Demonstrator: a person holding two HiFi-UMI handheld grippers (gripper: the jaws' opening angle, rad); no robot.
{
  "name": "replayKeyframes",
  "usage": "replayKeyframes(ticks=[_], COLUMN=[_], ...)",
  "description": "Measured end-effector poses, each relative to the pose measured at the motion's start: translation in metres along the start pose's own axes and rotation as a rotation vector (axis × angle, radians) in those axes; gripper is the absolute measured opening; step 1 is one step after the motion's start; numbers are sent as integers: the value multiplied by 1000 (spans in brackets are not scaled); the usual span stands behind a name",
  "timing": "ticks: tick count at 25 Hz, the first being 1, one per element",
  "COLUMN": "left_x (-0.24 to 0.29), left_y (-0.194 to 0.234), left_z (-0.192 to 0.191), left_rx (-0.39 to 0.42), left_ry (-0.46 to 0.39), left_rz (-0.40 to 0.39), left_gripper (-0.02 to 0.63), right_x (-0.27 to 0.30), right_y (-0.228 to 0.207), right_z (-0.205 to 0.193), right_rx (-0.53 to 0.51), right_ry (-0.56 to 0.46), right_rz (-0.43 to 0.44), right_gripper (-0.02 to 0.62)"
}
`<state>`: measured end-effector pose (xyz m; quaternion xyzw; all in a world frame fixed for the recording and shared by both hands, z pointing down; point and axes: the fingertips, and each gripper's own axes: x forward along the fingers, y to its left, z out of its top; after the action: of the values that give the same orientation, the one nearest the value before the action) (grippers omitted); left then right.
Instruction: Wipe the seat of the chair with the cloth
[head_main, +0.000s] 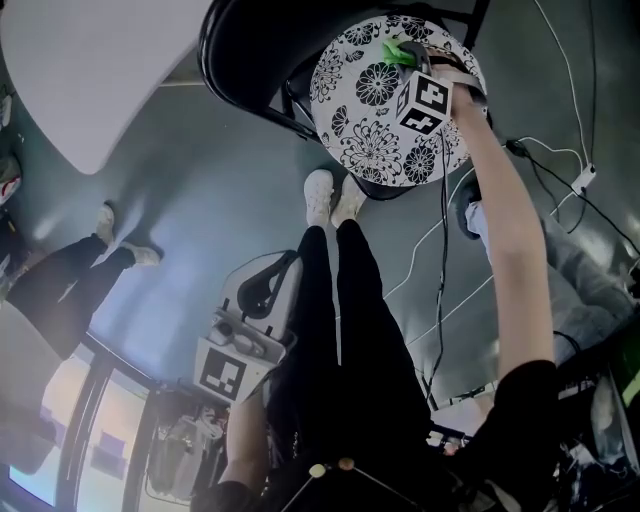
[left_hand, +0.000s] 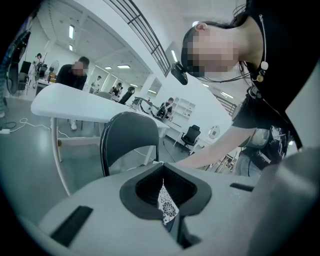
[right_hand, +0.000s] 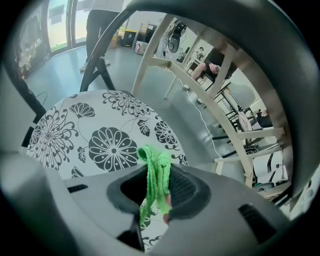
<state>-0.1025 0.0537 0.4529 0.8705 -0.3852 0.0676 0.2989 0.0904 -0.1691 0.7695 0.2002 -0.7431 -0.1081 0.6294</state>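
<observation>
One green cloth (right_hand: 154, 167) is hanging bunched in the right gripper (right_hand: 152, 200), whose jaws are clamping it over the seat (right_hand: 100, 135). There's one round floral seat, with one dark chair backrest (head_main: 240, 60) curving behind it. Two grippers are showing: the left gripper (head_main: 258, 290) is hanging well apart from the chair by the person's legs, its jaws drawn together on nothing, only a sliver of floral pattern peeking through. One white table (head_main: 90, 70) is standing near the chair.
</observation>
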Motion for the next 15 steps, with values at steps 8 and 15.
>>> replayKeyframes(ticks=[8, 15], left_x=[3, 5], left_y=[0, 1], left_z=[-1, 5], left_rx=[5, 8], left_ry=[5, -2], left_rz=[-6, -13], left_gripper=[5, 5], right_x=[-9, -32], right_y=[34, 82], right_z=[-6, -8], right_rx=[77, 116], right_ry=[-18, -53], right_rz=[81, 114], right_gripper=[97, 97])
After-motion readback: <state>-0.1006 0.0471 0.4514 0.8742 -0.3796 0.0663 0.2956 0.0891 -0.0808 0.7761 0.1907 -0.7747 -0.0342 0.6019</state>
